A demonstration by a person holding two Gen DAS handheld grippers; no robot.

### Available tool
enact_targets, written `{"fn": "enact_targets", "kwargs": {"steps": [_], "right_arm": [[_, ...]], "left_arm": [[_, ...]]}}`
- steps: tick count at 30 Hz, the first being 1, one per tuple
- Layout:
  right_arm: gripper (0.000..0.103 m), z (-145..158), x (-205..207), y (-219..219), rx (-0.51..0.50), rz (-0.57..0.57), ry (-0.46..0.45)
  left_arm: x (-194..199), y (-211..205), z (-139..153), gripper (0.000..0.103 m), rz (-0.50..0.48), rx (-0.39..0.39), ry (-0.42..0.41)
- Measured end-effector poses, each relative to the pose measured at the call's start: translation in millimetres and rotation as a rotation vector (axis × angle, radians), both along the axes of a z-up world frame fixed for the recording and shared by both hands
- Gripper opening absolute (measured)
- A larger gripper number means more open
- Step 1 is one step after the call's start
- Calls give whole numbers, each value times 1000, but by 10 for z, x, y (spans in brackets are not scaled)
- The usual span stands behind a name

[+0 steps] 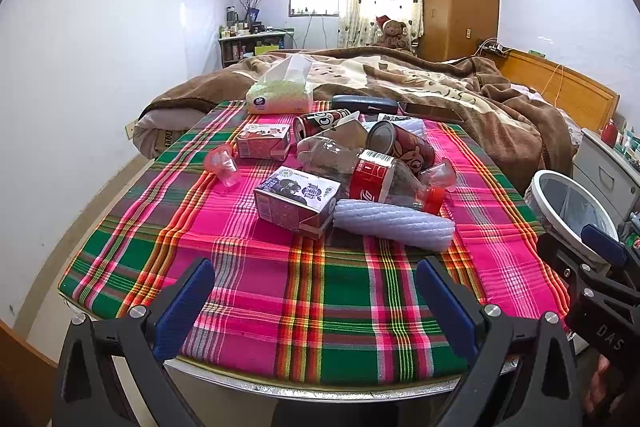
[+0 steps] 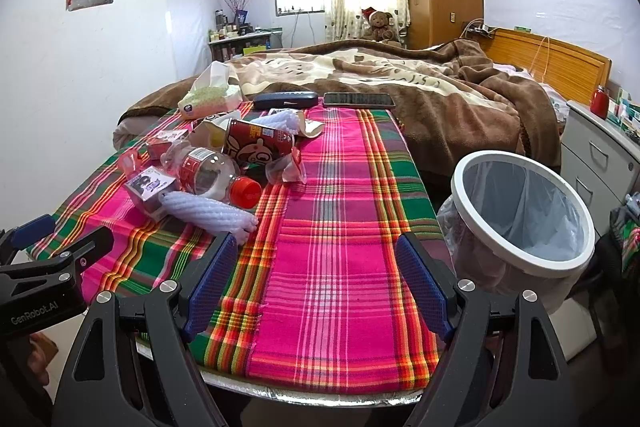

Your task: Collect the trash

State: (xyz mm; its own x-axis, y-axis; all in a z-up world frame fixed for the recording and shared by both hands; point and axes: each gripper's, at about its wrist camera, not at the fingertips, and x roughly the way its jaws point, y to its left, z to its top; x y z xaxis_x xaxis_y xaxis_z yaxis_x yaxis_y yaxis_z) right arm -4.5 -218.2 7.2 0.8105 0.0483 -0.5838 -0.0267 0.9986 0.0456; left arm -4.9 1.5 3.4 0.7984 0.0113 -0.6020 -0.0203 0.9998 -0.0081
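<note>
Trash lies heaped mid-table on a plaid cloth (image 1: 280, 279): a clear cola bottle (image 1: 372, 175) with a red cap, two red cans (image 1: 404, 143), a purple drink carton (image 1: 296, 199), a pink carton (image 1: 262, 141), a white foam sleeve (image 1: 394, 225) and a crushed clear cup (image 1: 222, 163). My left gripper (image 1: 314, 287) hangs open over the near edge, short of the pile. My right gripper (image 2: 314, 267) is open too, over bare cloth (image 2: 340, 227) right of the foam sleeve (image 2: 208, 213) and bottle (image 2: 212, 173). A white-rimmed bin (image 2: 524, 223) with a clear liner stands beside the table's right edge.
At the table's far edge lie a tissue pack (image 1: 280, 91), a dark glasses case (image 1: 364, 103) and a phone (image 2: 358, 100). A bed with a brown blanket (image 2: 440, 95) sits behind. Grey drawers (image 2: 600, 155) stand to the right of the bin.
</note>
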Motion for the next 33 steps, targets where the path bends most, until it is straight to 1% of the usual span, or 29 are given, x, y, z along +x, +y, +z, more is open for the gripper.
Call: {"fn": "enact_targets", "kwargs": {"steps": [33], "right_arm": [[83,2,4,9,-3,0,-3]], "left_arm": [[-21,-3,29,102,1,-3,-4]]}}
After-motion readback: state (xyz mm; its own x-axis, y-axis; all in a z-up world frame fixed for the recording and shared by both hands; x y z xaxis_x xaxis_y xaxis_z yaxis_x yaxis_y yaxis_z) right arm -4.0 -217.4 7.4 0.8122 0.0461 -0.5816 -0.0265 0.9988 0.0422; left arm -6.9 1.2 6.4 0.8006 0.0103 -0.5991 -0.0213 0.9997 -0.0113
